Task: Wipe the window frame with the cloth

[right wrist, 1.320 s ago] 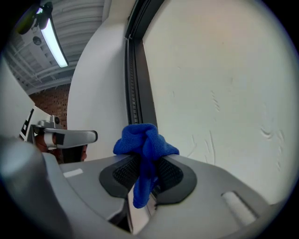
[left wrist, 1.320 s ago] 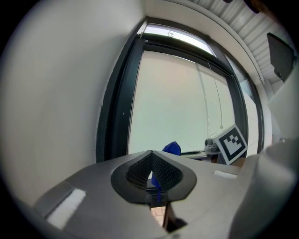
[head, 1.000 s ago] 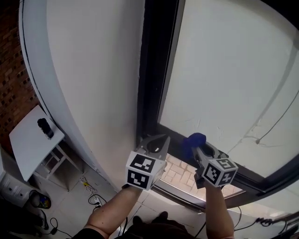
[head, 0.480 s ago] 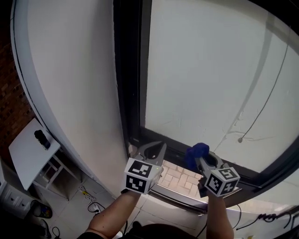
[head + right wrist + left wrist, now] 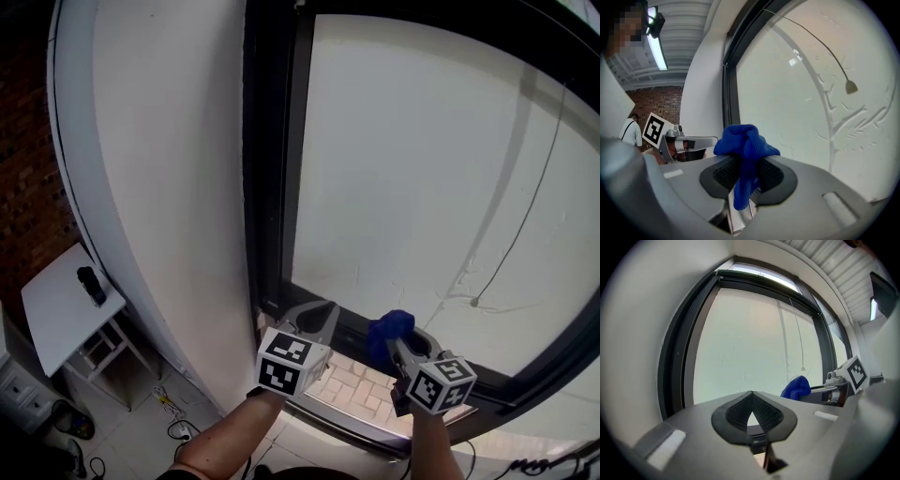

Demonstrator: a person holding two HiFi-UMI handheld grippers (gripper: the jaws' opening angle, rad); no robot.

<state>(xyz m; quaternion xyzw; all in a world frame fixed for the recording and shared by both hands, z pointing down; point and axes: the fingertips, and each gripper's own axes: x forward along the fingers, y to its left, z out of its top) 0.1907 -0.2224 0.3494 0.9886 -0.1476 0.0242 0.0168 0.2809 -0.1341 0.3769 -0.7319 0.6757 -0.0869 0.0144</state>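
Left gripper point(image 5: 317, 317): jaws closed tip to tip, nothing held, near the lower corner of the frame point(image 5: 267, 187). Right gripper point(image 5: 398, 342), at its 3 o'clock: jaws clamped on the cloth point(image 5: 392, 324), bunched at 12 o'clock of the tips

Flat daylight pours through the pane point(image 5: 422, 169) in front of you, washing it to near white. The frame point(image 5: 267, 169) goes almost black against it. In your head view the floor point(image 5: 141, 412) at 7 o'clock lies dim. A tube lamp point(image 5: 658, 47) burns at 10 o'clock in your right gripper view. All views bow hard toward the edges. Both gripper views fade into black corners, and their nearest foreground looks soft.
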